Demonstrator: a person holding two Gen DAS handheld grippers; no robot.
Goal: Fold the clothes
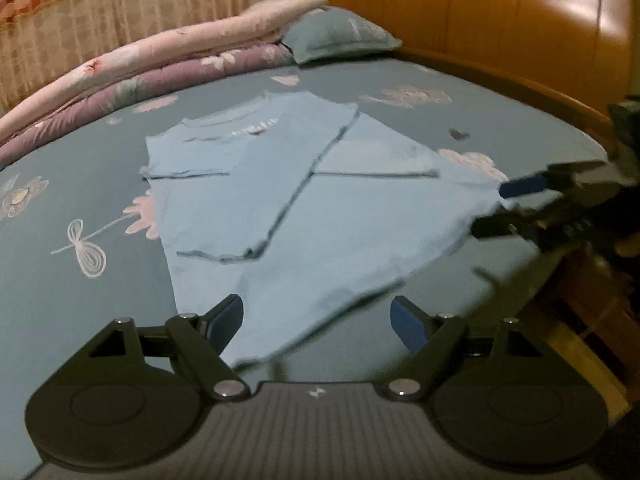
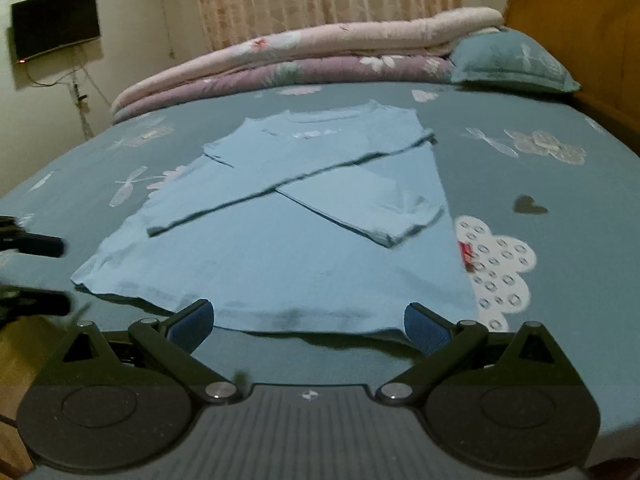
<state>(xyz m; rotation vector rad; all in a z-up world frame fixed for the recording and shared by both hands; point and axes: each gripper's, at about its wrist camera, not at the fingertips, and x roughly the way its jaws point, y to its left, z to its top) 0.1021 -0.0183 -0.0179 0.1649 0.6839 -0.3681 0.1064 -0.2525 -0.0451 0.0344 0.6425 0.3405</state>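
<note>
A light blue T-shirt (image 1: pixel 320 200) (image 2: pixel 280 248) lies flat on the teal bed sheet (image 1: pixel 80 300) (image 2: pixel 540 312), collar at the far end, both sleeves folded in across the body. My left gripper (image 1: pixel 316 316) is open over the shirt's near left hem corner, with cloth lying between the blue pads but not pinched. My right gripper (image 2: pixel 308 318) is open at the hem's near edge, pads apart and off the cloth. Each shows in the other's view: the right gripper (image 1: pixel 506 206) at the shirt's right corner, the left gripper (image 2: pixel 48 274) at the left corner.
Folded pink and purple quilts (image 1: pixel 140 68) (image 2: pixel 300 60) and a teal pillow (image 1: pixel 340 36) (image 2: pixel 508 64) lie along the far side. A wooden headboard (image 1: pixel 500 20) bounds the right. The bed's near edge drops to the floor (image 1: pixel 580 340). A dark screen (image 2: pixel 56 24) hangs on the wall.
</note>
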